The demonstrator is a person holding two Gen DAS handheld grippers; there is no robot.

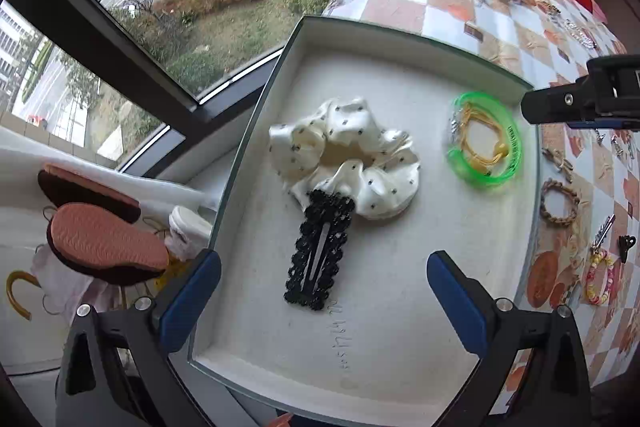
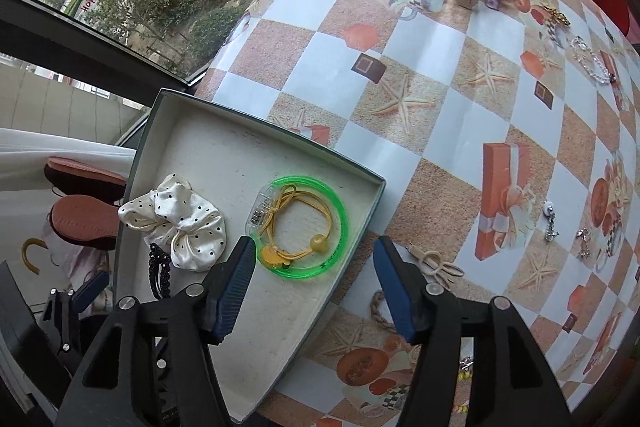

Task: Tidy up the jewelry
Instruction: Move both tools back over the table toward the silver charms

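Here, both the left tongs (image 1: 324, 301) and the right tongs (image 2: 316, 285) are held wide apart with nothing gripped, above a shallow box (image 1: 400, 379) on the table (image 2: 420, 115). Inside it, a green bangle (image 2: 308, 227) with a yellow hair tie (image 2: 298, 223) is seen at three o'clock of a dotted white scrunchie (image 1: 352, 155). A black hair clip (image 1: 318, 251) is partly hidden at six o'clock; small pieces far across the table are hard to make out.

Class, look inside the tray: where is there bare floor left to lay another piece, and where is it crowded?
Bare floor: the tray far end beyond the scrunchie, and the near end below the black hair clip. Crowded: the middle band, where clip overlaps scrunchie and the green bangle rings a yellow hair tie.
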